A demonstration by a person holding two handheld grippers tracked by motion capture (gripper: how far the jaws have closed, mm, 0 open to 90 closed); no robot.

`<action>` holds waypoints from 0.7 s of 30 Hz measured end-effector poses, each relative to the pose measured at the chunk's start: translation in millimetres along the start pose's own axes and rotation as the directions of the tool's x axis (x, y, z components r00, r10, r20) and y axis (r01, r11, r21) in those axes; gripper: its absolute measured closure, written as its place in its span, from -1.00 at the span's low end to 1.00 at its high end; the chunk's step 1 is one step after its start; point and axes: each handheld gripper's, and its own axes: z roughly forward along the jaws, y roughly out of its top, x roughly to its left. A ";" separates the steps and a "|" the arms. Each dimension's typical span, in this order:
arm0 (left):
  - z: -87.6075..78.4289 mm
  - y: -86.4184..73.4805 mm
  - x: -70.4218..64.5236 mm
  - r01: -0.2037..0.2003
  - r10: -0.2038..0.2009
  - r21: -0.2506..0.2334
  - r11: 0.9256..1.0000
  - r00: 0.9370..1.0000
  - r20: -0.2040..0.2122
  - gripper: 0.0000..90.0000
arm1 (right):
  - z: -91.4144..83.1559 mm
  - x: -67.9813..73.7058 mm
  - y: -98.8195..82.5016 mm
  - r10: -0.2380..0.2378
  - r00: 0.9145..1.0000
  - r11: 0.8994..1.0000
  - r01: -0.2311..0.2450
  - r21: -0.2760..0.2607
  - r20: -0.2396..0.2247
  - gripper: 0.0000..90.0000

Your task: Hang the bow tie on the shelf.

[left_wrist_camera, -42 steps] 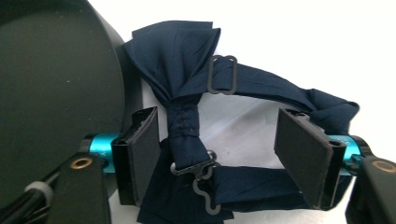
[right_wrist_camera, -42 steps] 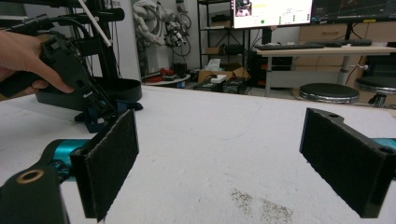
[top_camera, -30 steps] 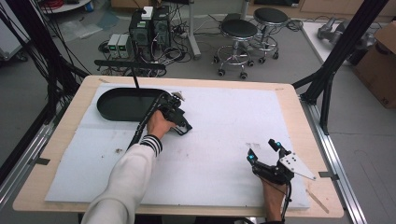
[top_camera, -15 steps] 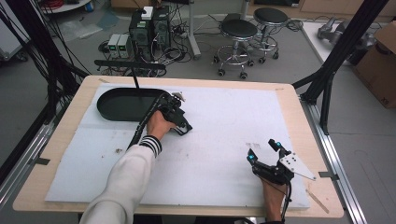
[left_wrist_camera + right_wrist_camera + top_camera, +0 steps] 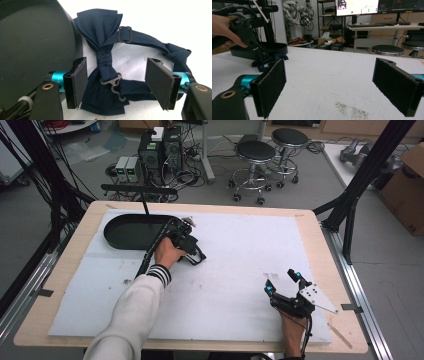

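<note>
Navy, the bow tie (image 5: 105,62) lay on the white mat beside the black tray (image 5: 132,231); we held the left gripper (image 5: 117,80) wide around it, the right gripper (image 5: 284,281) wide, well apart.

A lab: computers (image 5: 160,147) and tangled cables (image 5: 192,167) on the floor, stools (image 5: 255,155), monitors (image 5: 357,7) (lit), black frame struts (image 5: 367,167).
</note>
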 end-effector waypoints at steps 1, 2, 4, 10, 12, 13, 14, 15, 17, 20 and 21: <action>1.6 -0.1 -0.4 0.000 0.000 0.000 1.000 1.000 0.003 -0.19 | 0.1 -0.2 0.0 0.000 1.000 1.000 0.000 -0.003 0.001 -0.76; 3.1 -0.1 -0.9 -0.002 0.002 0.002 1.000 1.000 0.005 -0.14 | 0.1 -0.3 0.0 0.002 1.000 1.000 -0.002 -0.003 0.000 -0.76; 6.1 0.0 -1.7 -0.011 0.011 0.008 1.000 1.000 -0.007 -0.12 | -0.2 -0.2 0.0 0.007 1.000 1.000 -0.007 -0.001 0.000 -0.76; 9.1 0.4 -0.7 -0.016 0.016 0.006 1.000 0.999 -0.041 -0.02 | -0.3 -0.4 0.0 0.009 1.000 1.000 -0.009 0.000 0.000 -0.76; 8.8 0.6 -0.5 -0.019 0.019 -0.001 1.000 0.999 -0.047 0.09 | -0.3 -0.5 -0.1 0.011 1.000 1.000 -0.011 0.000 0.000 -0.76; 8.7 0.6 -0.3 -0.020 0.020 -0.003 1.000 0.999 -0.050 0.15 | -0.3 -0.7 0.0 0.010 1.000 1.000 -0.010 0.000 0.001 -0.76; 8.7 0.6 -0.1 -0.022 0.022 -0.004 1.000 0.998 -0.053 0.20 | -0.3 -0.7 0.0 0.009 1.000 1.000 -0.009 0.000 0.000 -0.76; 8.6 0.6 -0.1 -0.021 0.021 -0.003 1.000 0.998 -0.056 0.23 | -0.2 -0.6 0.0 0.010 1.000 1.000 -0.010 0.000 0.001 -0.76; 9.0 0.5 -1.0 -0.030 0.030 -0.008 1.000 0.997 -0.067 0.33 | -0.3 -0.8 0.0 0.011 1.000 1.000 -0.011 0.000 0.001 -0.76; 10.5 0.4 -4.1 -0.052 0.051 -0.002 0.999 0.995 -0.083 0.45 | -0.3 -0.8 0.1 0.011 1.000 1.000 -0.011 0.000 0.001 -0.76; 11.0 0.5 -5.0 -0.061 0.061 0.003 0.998 0.994 -0.091 0.46 | -0.4 -0.6 0.0 0.012 1.000 1.000 -0.012 0.002 0.002 -0.76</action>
